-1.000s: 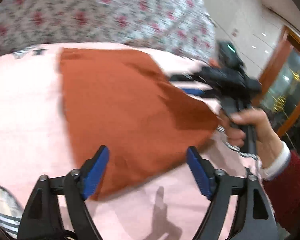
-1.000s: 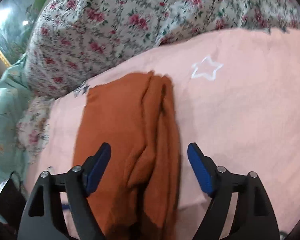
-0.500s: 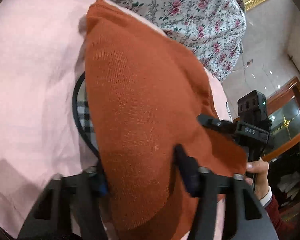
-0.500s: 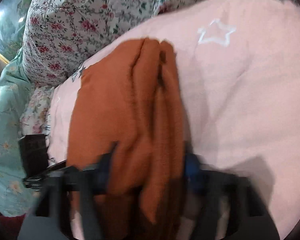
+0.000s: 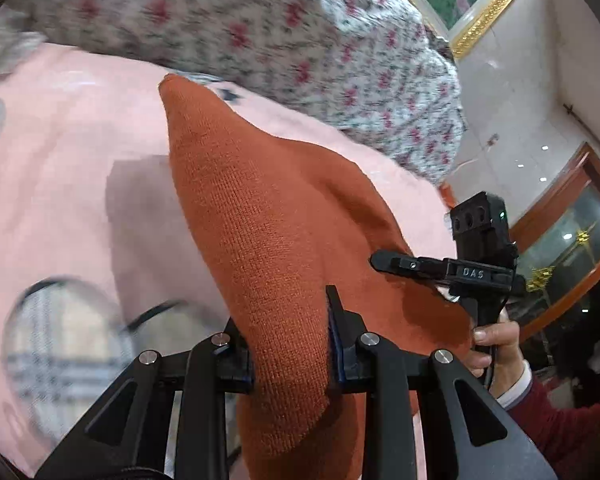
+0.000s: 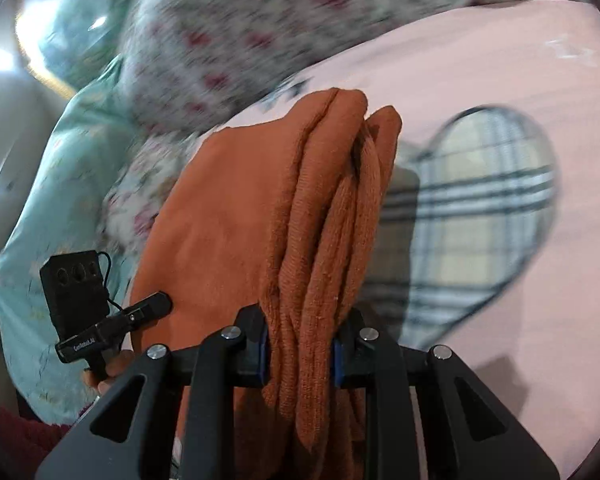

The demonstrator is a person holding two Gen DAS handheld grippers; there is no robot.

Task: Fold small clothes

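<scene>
An orange knitted garment (image 5: 268,208) is lifted off the pink bedsheet (image 5: 60,160). In the left wrist view its bunched edge runs between the blue pads of my left gripper (image 5: 290,344), whose jaws are closing and pressing on the cloth. In the right wrist view the garment (image 6: 228,208) hangs in thick folds, and the closing jaws of my right gripper (image 6: 300,344) pinch those folds. Each gripper shows in the other's view at the cloth's far corner: the right gripper (image 5: 400,262) and the left gripper (image 6: 152,308), each in a person's hand.
A flowered quilt (image 5: 300,32) is heaped along the far side of the bed. Plaid heart patches (image 6: 480,208) are printed on the pink sheet. A teal flowered cloth (image 6: 60,184) lies at the left of the right wrist view. A wall and a wooden door frame (image 5: 580,200) stand beyond the bed.
Both grippers went from wide open over the flat garment to closed on its edges. The garment has been lifted off the sheet, which uncovers a plaid heart patch beneath.
</scene>
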